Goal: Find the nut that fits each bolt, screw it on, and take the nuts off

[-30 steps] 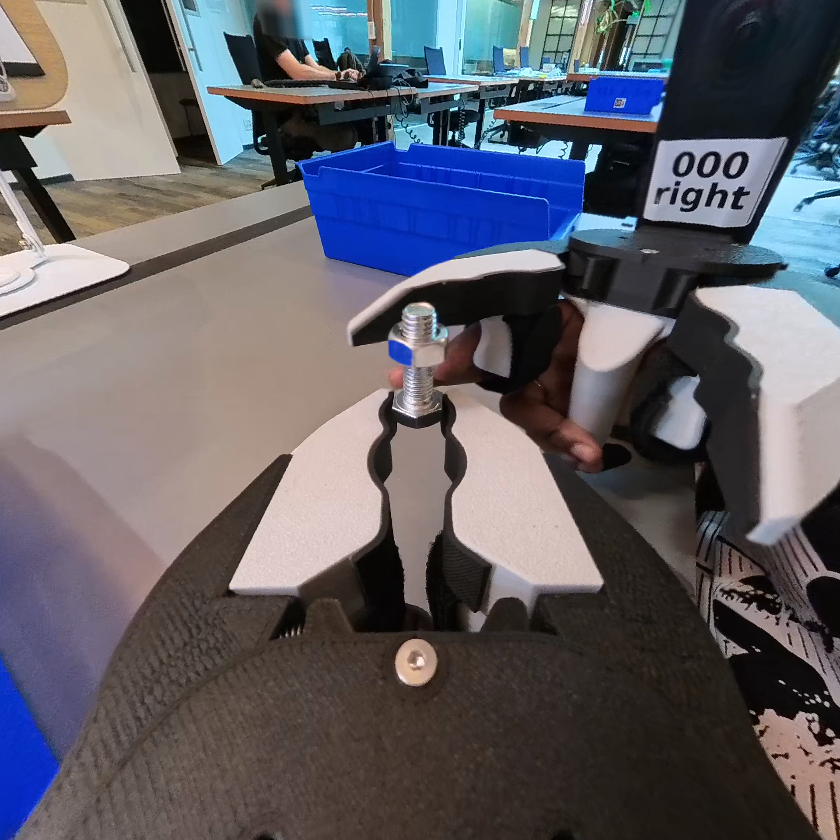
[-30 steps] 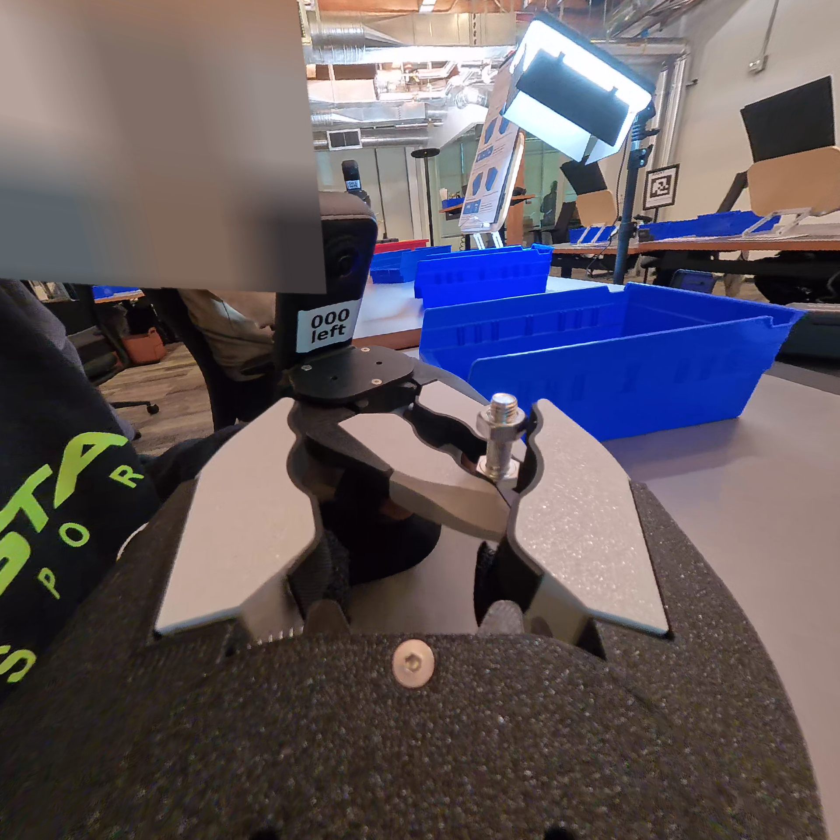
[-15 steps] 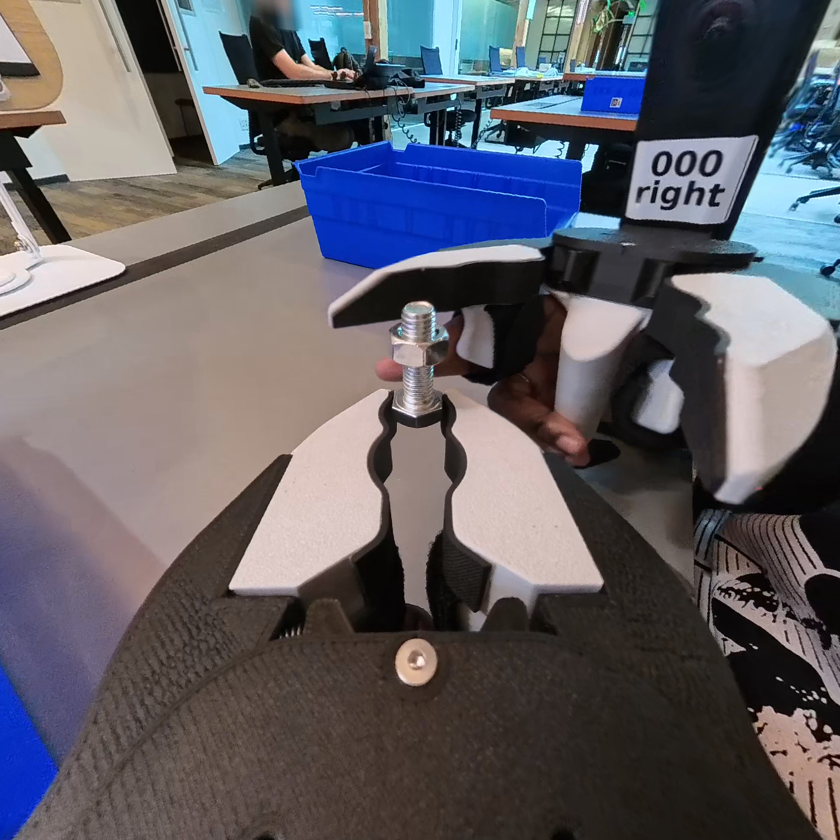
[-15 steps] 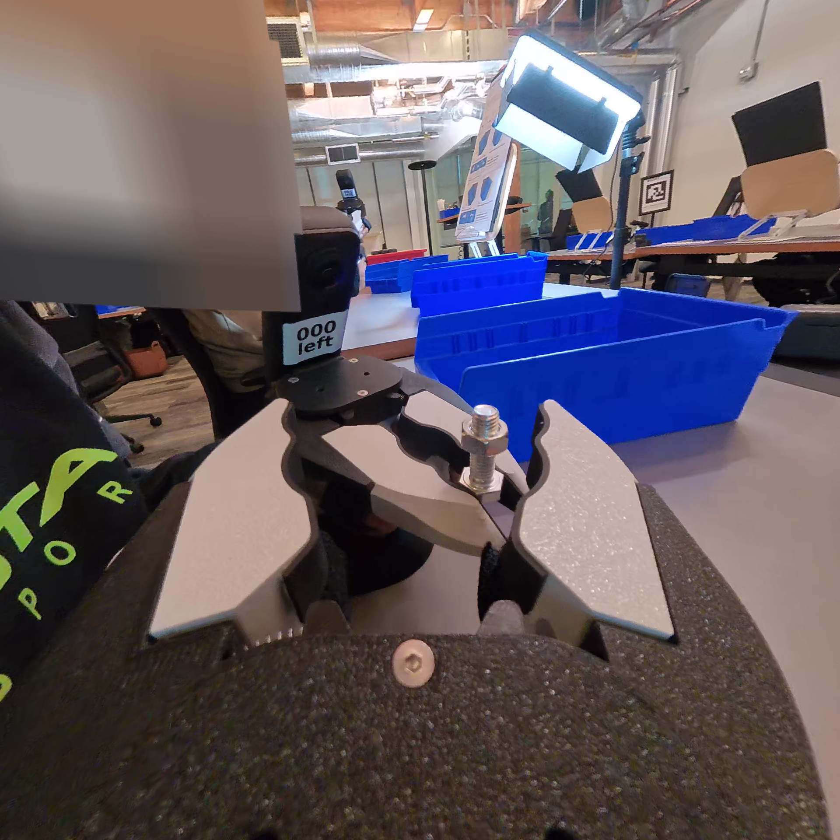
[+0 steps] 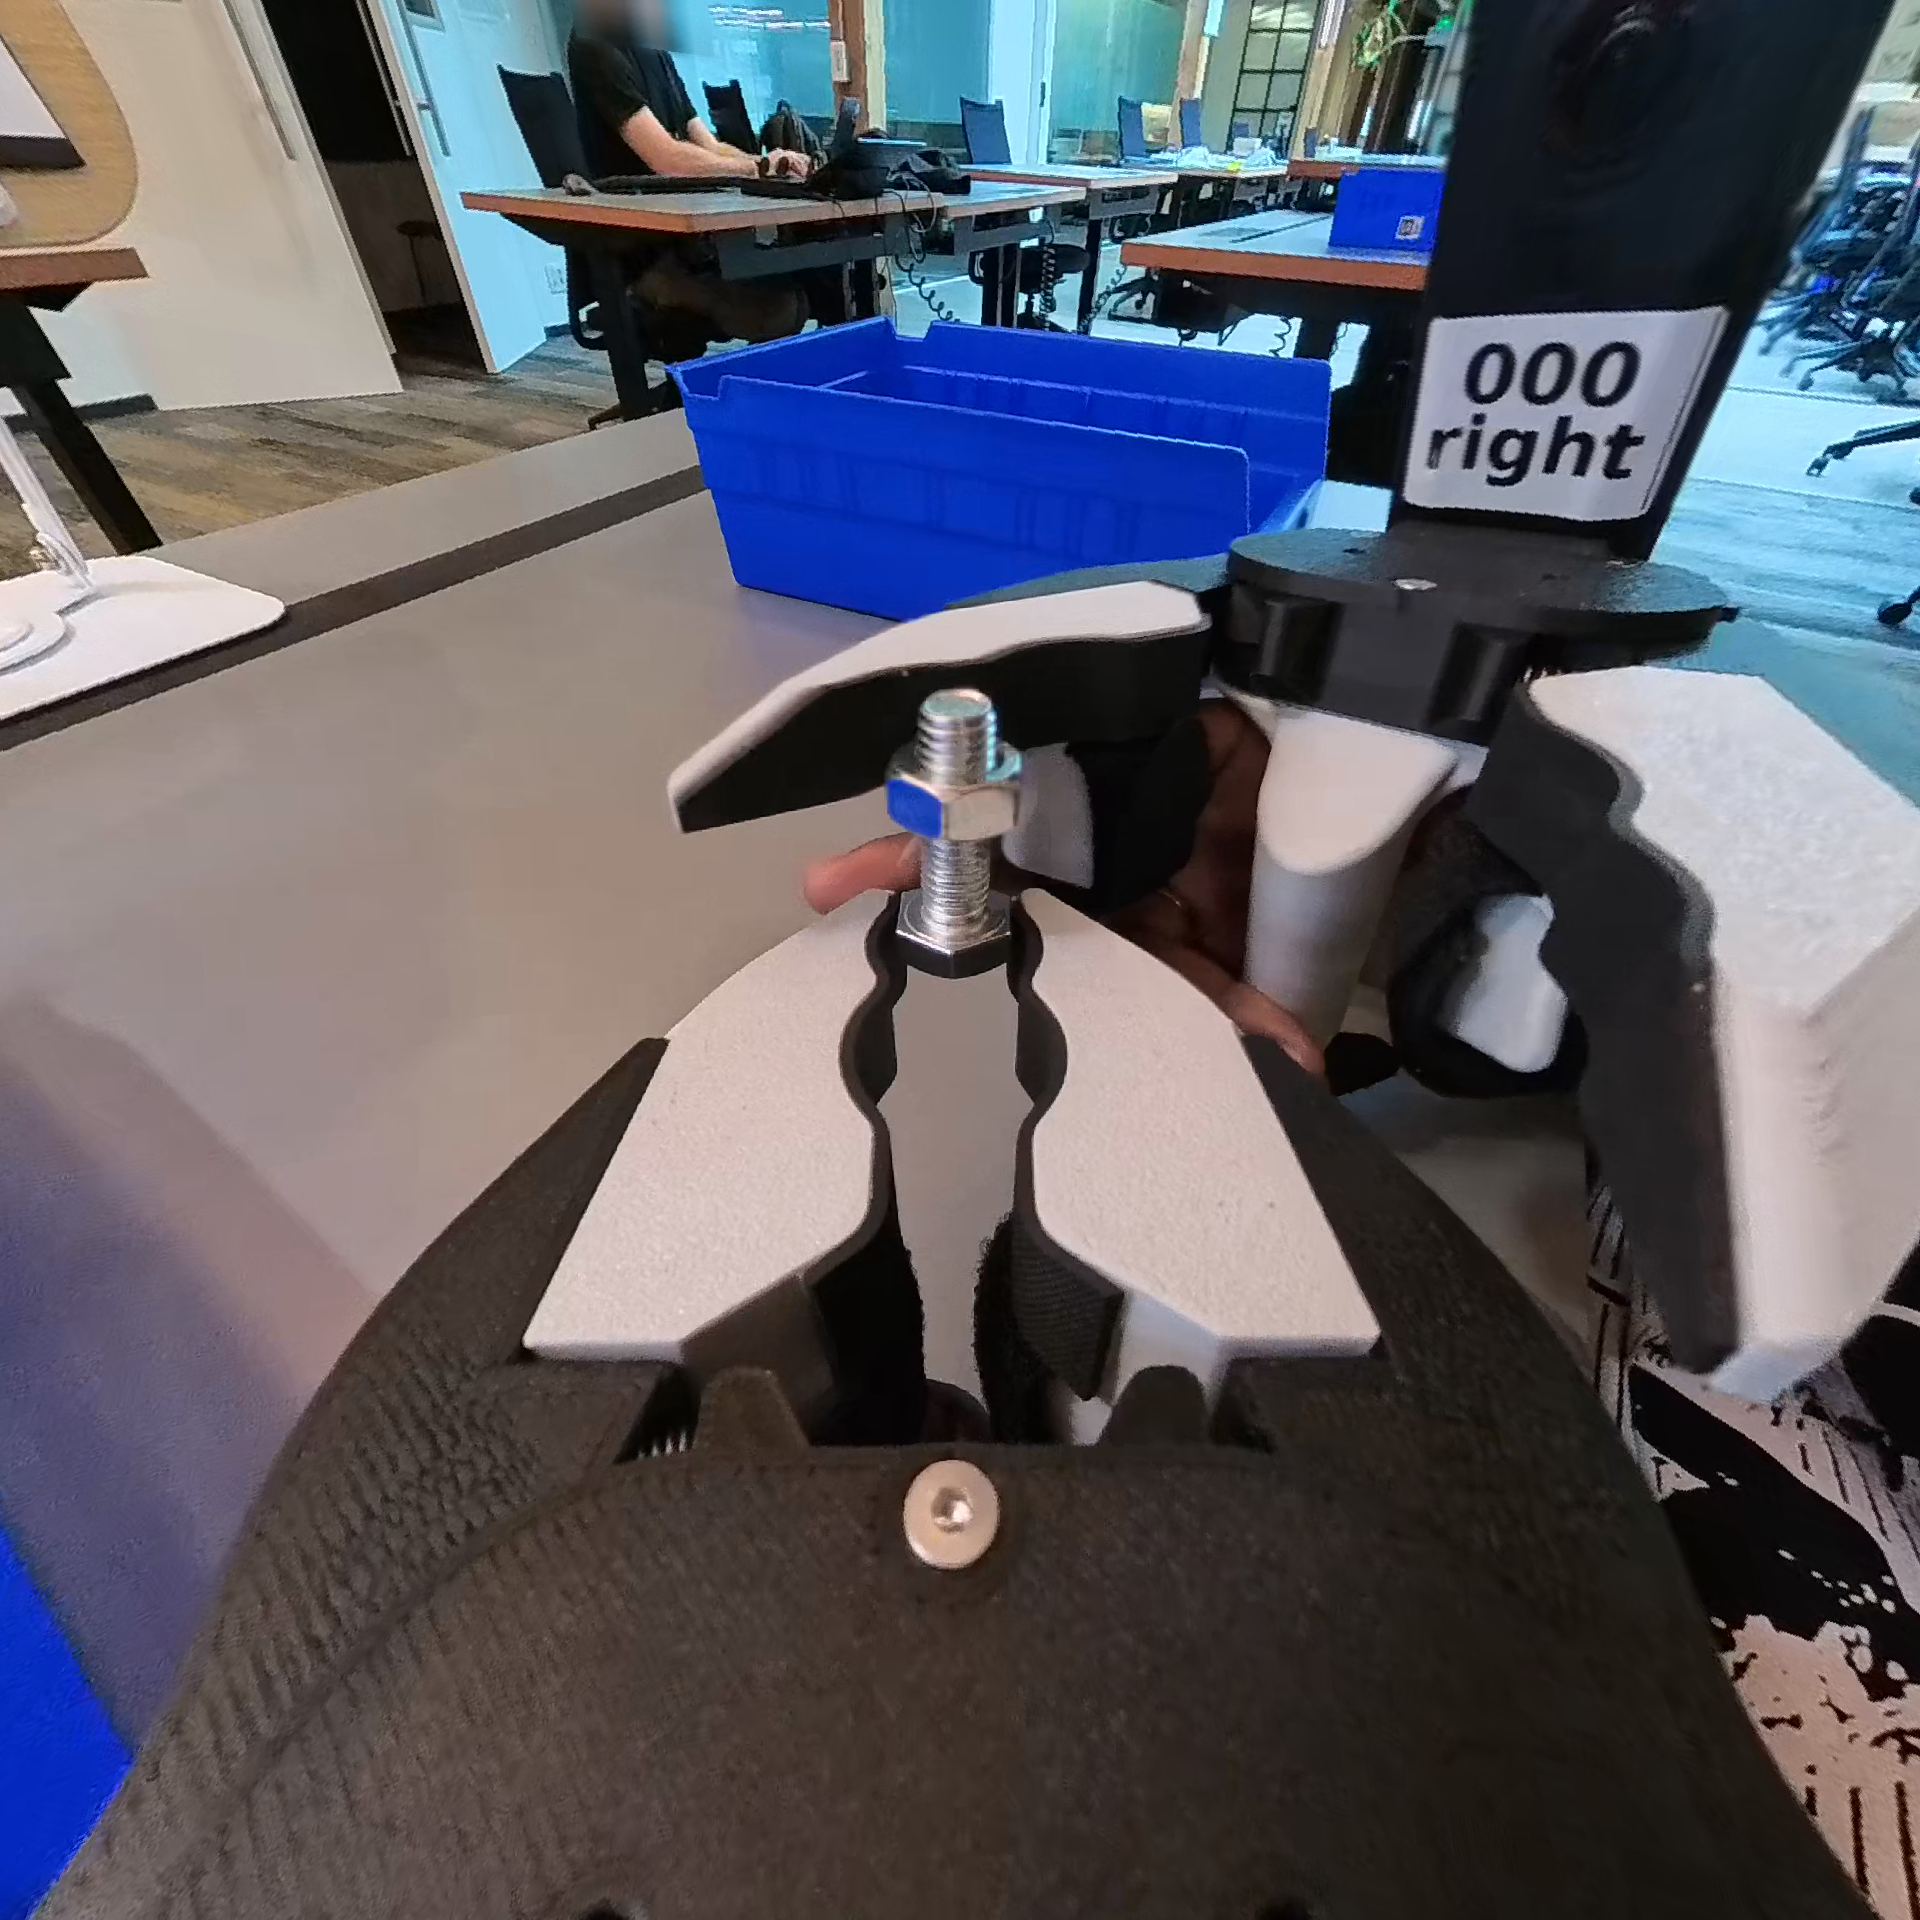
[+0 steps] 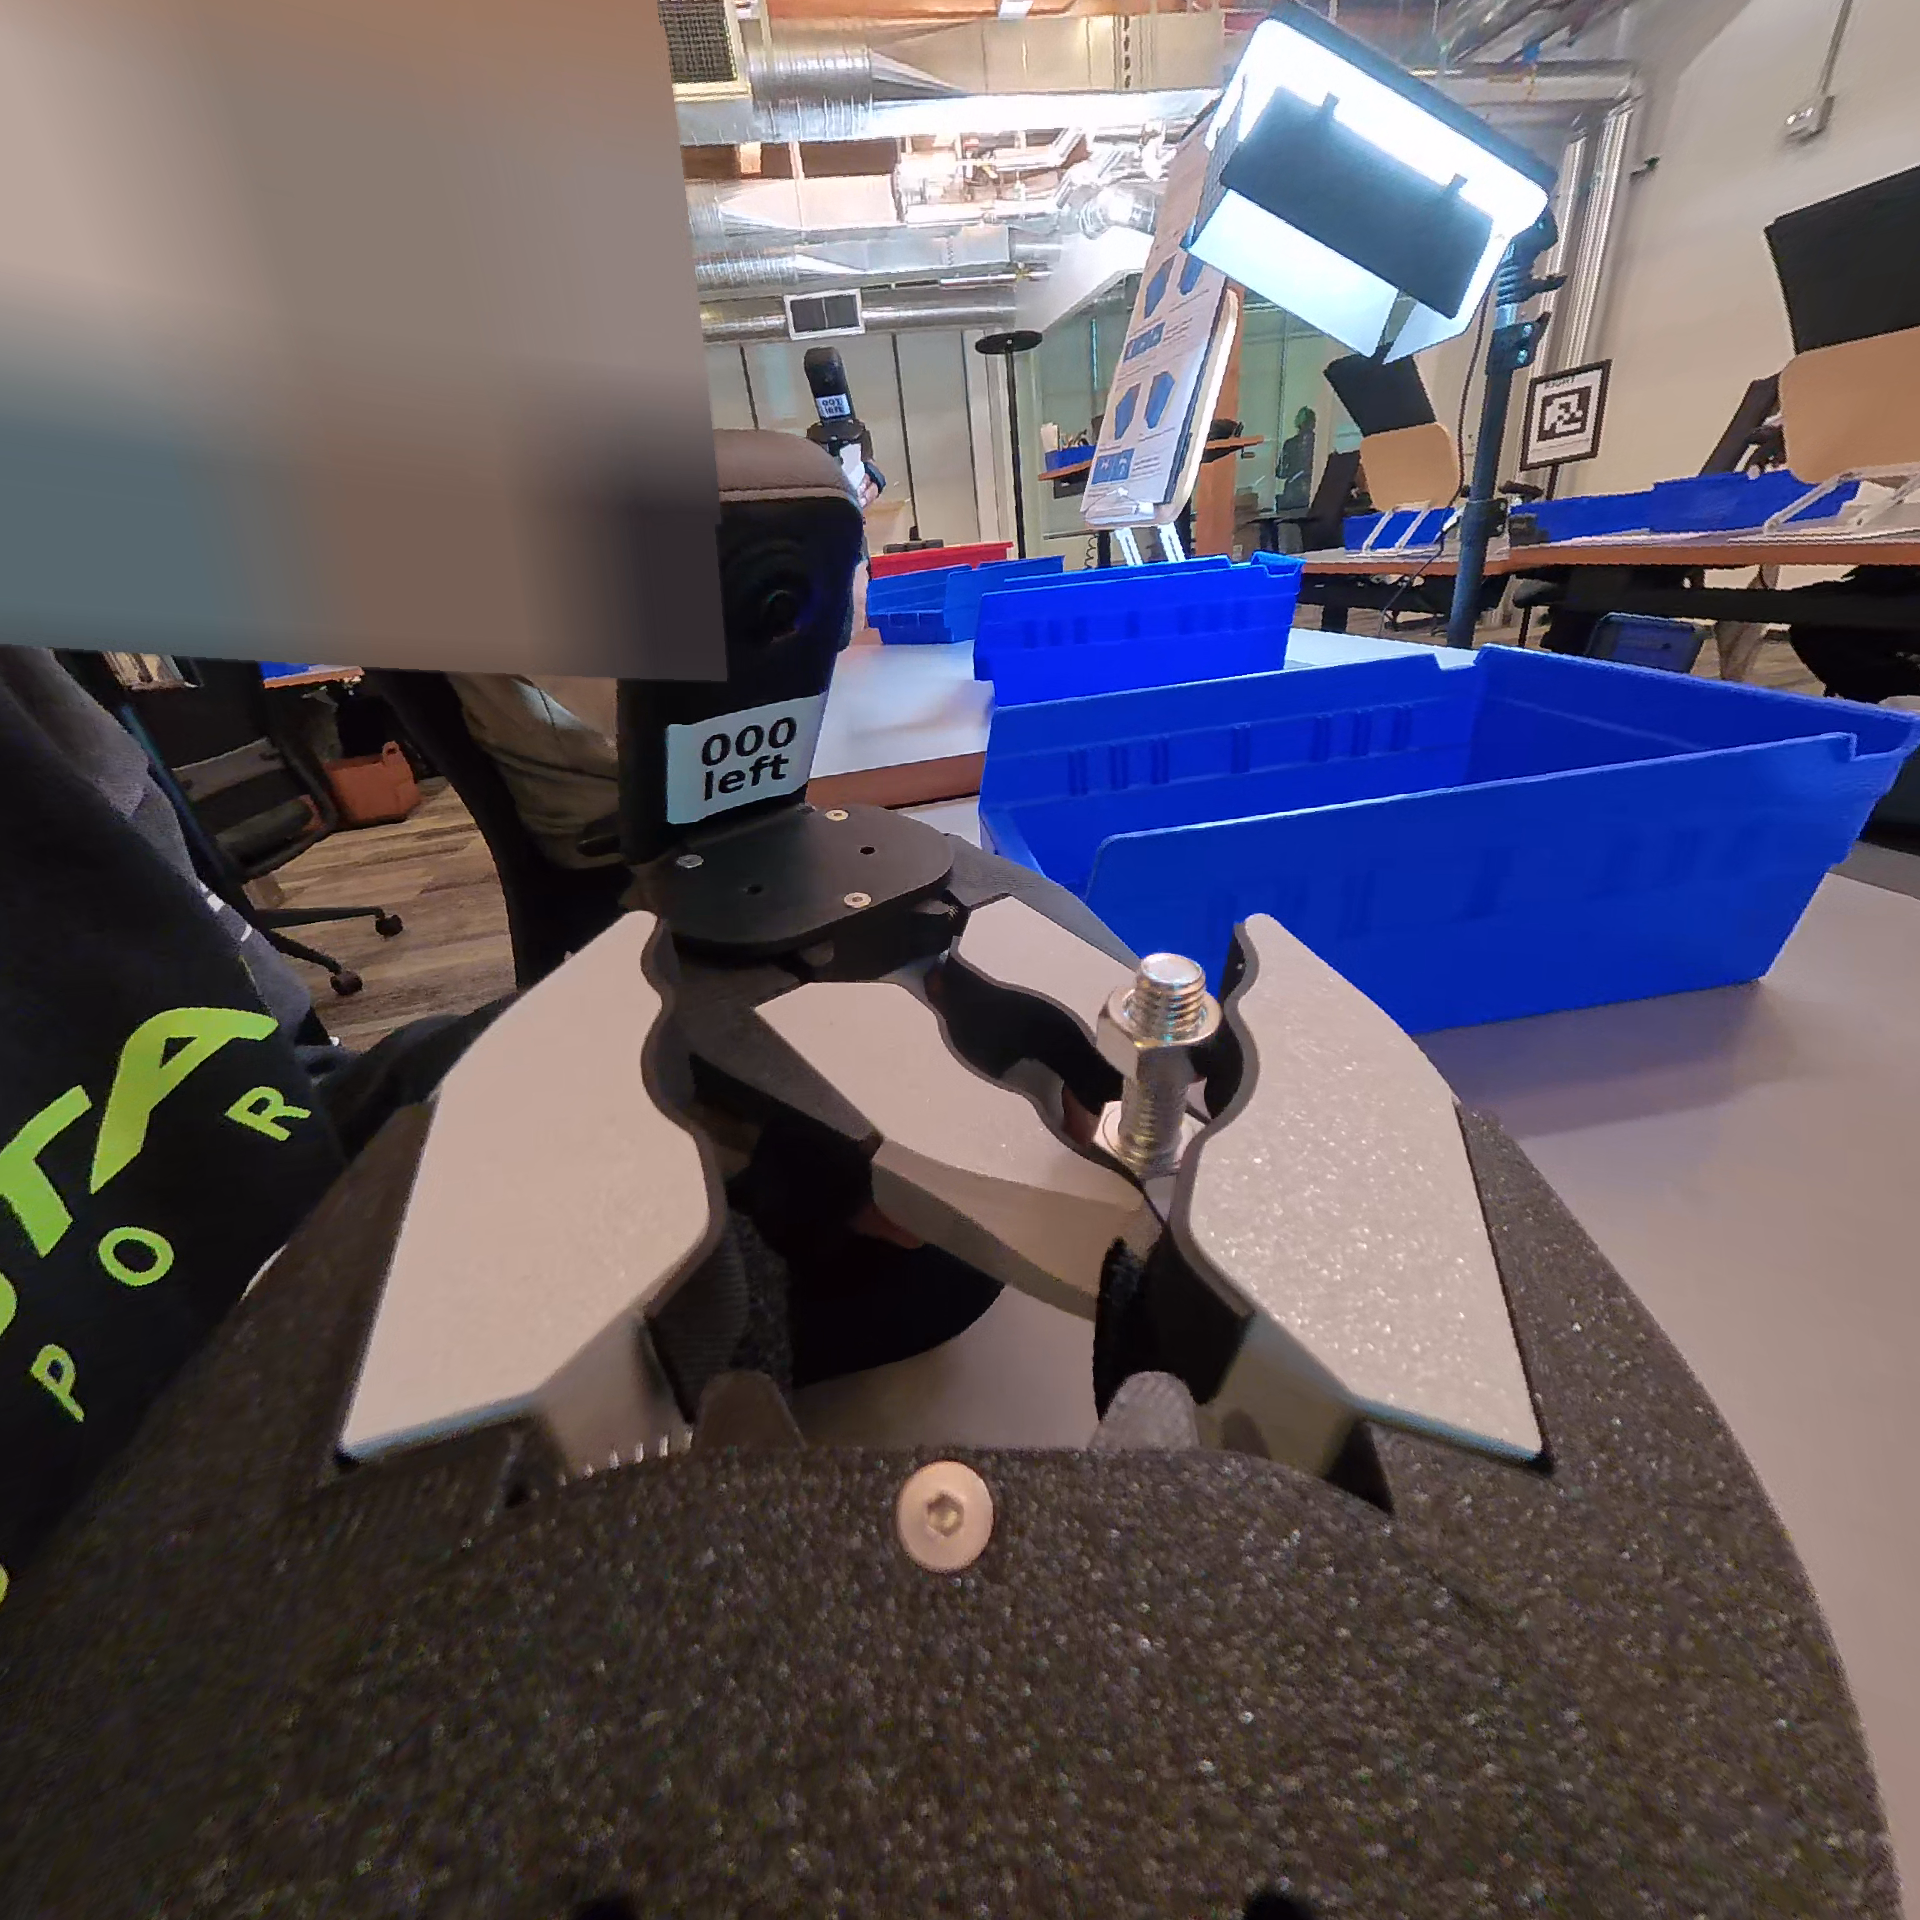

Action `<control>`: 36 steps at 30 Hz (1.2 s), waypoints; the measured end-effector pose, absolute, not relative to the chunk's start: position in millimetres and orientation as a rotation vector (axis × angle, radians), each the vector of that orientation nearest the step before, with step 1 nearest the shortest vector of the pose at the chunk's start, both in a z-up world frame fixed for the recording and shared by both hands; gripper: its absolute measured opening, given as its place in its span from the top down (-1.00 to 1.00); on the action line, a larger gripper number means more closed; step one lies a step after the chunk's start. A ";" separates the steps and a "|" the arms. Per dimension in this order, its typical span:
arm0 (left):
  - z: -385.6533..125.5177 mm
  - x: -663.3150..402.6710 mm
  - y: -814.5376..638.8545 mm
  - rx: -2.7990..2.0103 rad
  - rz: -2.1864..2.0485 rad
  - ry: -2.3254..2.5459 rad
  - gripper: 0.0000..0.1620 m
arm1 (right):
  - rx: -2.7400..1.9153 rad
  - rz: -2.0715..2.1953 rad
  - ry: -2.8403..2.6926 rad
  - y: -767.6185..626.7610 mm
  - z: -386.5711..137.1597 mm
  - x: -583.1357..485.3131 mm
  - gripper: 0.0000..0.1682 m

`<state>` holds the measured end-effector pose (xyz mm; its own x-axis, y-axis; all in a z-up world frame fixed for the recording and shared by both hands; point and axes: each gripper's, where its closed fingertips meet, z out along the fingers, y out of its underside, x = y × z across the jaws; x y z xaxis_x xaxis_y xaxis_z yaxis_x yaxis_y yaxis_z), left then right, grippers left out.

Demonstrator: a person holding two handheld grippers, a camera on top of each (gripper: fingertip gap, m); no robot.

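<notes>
At frame centre, the left hand-held gripper point(image 5: 951, 940) is clenching the stiff, slick bolt point(image 5: 954, 831) by its head while the right hand-held gripper point(image 6: 940, 1023) is gaping beside the nut point(image 5: 954, 805).

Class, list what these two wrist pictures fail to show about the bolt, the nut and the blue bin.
- Bolt head: left wrist view, sunk between the left gripper's fingertips.
- Nut's far side: right wrist view, behind the right gripper's finger.
- Blue bin floor: both views, hidden by its walls.
</notes>
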<state>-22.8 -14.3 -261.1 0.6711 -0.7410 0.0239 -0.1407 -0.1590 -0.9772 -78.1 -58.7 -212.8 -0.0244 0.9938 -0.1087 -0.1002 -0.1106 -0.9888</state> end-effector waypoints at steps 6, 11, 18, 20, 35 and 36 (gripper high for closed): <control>-260.8 -23.4 -13.7 -1.677 -0.615 0.717 0.77 | -1.214 1.309 -1.088 -59.9 -214.8 -70.9 -0.19; -260.0 -24.4 -13.2 -1.677 -0.622 0.707 0.77 | -1.223 1.300 -1.066 -61.1 -216.2 -60.8 -0.14; -260.1 -24.2 -13.5 -1.677 -0.619 0.709 0.77 | -1.242 1.269 -1.034 -56.6 -219.4 -47.5 -0.05; -260.0 -23.9 -13.7 -1.676 -0.618 0.712 0.77 | -1.241 1.281 -1.017 -52.9 -216.6 -49.2 -0.07; -260.1 -23.4 -14.3 -1.677 -0.624 0.717 0.77 | -1.224 1.325 -1.087 -53.5 -216.6 -79.6 -0.18; -260.7 -23.0 -14.4 -1.679 -0.620 0.721 0.77 | -1.223 1.322 -1.091 -54.2 -216.6 -79.4 -0.18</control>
<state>-23.0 -14.4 -260.7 0.6719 -0.7401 0.0283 -0.1381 -0.1628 -0.9770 -79.4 -54.2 -216.6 -0.0006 0.9945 -0.1049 -0.0855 -0.1046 -0.9908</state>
